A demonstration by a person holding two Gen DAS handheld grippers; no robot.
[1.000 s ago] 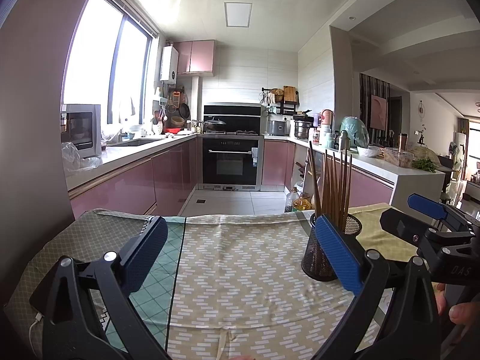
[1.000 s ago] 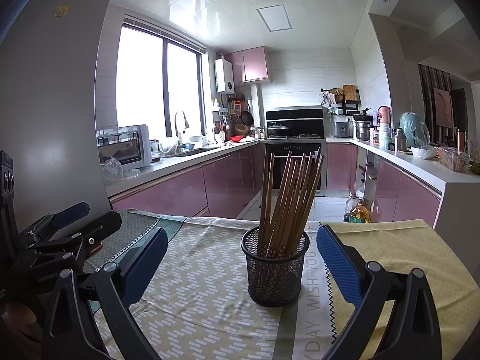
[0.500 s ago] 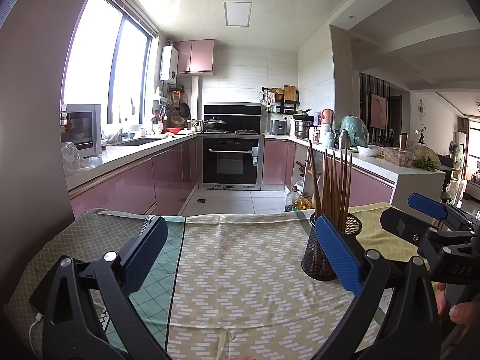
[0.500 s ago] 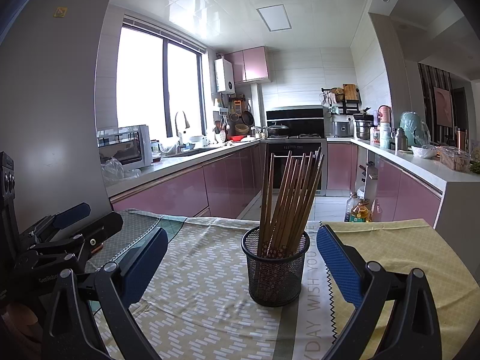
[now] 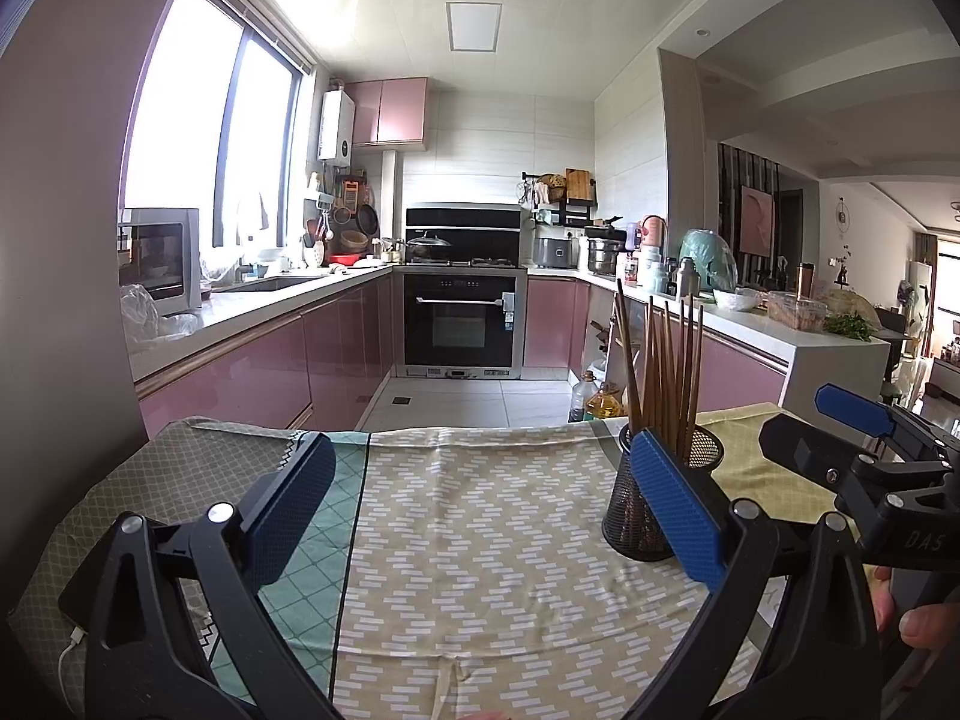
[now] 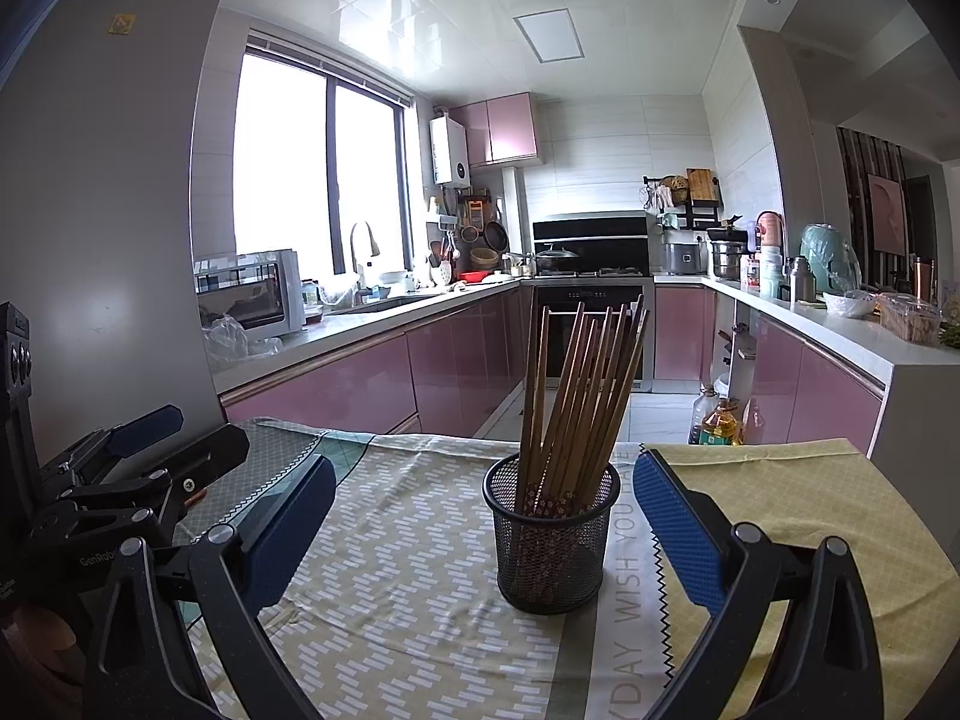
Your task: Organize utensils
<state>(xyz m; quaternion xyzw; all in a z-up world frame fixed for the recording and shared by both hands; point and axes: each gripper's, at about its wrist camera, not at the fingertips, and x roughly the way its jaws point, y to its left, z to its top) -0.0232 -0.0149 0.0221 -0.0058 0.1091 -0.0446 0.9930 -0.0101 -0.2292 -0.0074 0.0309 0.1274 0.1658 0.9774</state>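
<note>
A black wire-mesh holder (image 6: 552, 537) stands upright on the cloth-covered counter (image 6: 810, 516), round in section and slightly tapered. A bundle of brown wooden chopsticks (image 6: 579, 396) stands in it, fanned and leaning to the right; their lower ends carry a fine speckled pattern, seen through the mesh.

The right gripper (image 6: 480, 528) is spread wide, holding nothing, with the holder just ahead and between its fingers. Its pads (image 6: 678, 531) are flat blue plates with a fine woven texture, mounted on black moulded arms with silver pivot pins.

The left gripper (image 5: 480, 510) is likewise spread wide and empty. In its view the holder (image 5: 654, 498) sits to the right, partly behind the right-hand pad.

Legible writing: "WISH YOU" and "DAY" in grey capitals on a pale strip of the tablecloth (image 6: 408, 546), edged with black zigzag stitching. The cloth is patchwork: beige with white dashes, teal lattice, yellow fine check. The left unit's housing reads "GenRobo", cut off; the right unit's housing reads "DAS", cut off. The labels on the grey refrigerator (image 6: 108, 150) are too small to read.

A white cable (image 5: 72, 654) lies on the cloth at the left edge.
</note>
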